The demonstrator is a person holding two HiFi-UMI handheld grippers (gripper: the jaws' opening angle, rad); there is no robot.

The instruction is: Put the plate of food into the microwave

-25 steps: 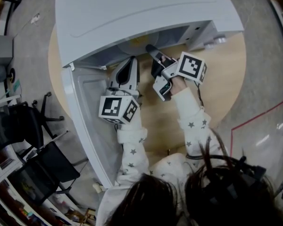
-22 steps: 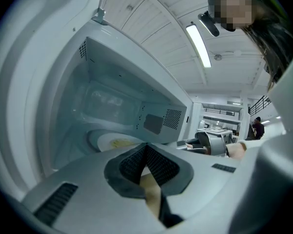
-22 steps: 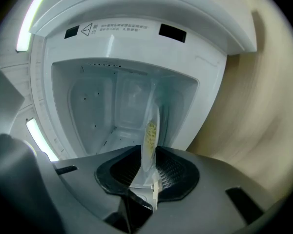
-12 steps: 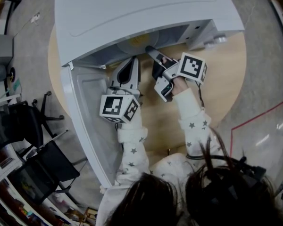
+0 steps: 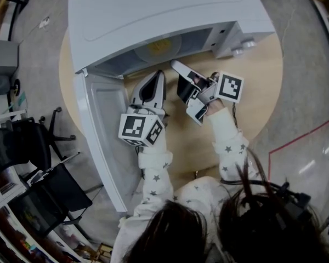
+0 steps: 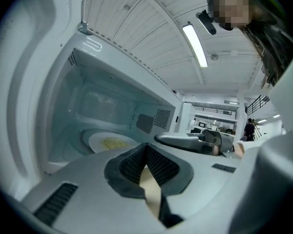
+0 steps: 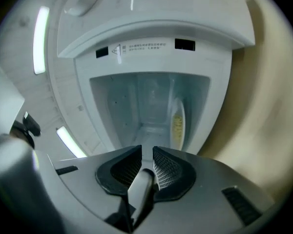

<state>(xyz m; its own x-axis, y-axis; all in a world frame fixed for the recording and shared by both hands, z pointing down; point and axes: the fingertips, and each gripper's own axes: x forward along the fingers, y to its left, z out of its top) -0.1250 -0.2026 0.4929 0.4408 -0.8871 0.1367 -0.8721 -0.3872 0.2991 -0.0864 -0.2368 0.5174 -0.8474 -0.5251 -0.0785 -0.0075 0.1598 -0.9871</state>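
- While the door (image 5: 101,130) stands open, the plate (image 5: 158,48) sits inside the microwave (image 5: 153,10), at the worktop's (image 5: 252,92) far edge.
- Left tongs (image 6: 146,146): clenched, empty.
- Right tongs (image 7: 146,151): a slit apart, empty.

Head view overhead, gripper views facing microwave (image 5: 153,15)

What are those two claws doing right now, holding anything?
Left claw: shut, tips touching, nothing in it.
Right claw: open by a thin gap, nothing in it.
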